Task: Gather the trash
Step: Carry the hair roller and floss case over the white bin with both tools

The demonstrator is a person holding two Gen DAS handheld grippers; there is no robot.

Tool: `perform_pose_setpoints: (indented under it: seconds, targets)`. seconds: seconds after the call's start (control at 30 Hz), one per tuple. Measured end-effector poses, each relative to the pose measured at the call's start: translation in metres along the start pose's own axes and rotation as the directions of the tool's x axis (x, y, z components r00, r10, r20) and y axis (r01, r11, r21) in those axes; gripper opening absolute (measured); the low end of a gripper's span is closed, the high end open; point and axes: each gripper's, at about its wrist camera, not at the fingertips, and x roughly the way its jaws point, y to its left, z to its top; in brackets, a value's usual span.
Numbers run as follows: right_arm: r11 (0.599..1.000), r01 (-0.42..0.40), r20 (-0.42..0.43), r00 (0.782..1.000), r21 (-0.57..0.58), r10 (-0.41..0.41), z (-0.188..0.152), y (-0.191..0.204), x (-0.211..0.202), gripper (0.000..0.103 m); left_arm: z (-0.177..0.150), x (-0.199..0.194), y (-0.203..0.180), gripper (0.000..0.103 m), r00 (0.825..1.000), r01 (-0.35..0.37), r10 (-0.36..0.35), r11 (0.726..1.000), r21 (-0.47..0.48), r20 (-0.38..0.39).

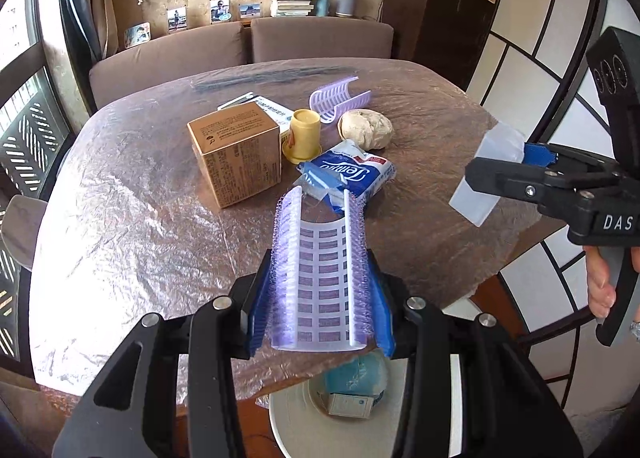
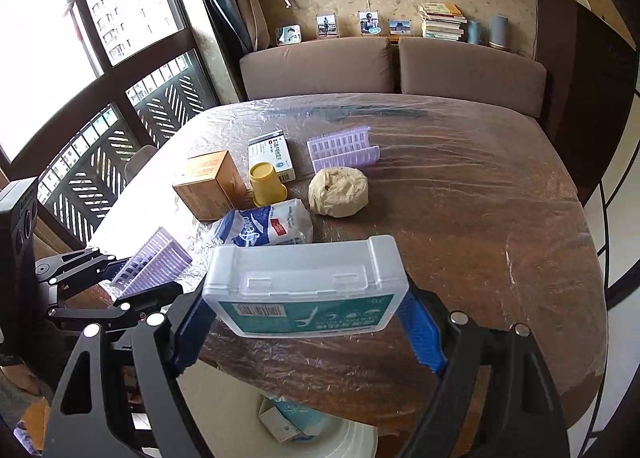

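Ribbed lilac plastic half-shell (image 1: 322, 282), bristly along both edges, pinched between blue pads of left gripper (image 1: 320, 298), above the film-wrapped table's (image 1: 120, 218) near edge. Frosted, flat plastic case (image 2: 306, 286) with teal label clamped in right gripper (image 2: 308, 322), likewise there. Below that edge, pale round bin (image 1: 288, 418), seemingly holding crumpled blue scraps.
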Motion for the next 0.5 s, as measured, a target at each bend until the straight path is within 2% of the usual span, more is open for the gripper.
perform_pose_setpoints:
  seconds: [0.5]
  targets:
    - [1.000,-0.008,-0.039,0.999,0.009,0.009,-0.028,-0.001,-0.016,0.081,-0.019,-0.024,0.002,0.044,1.000,-0.018,0.018,1.000,-0.011,0.005]
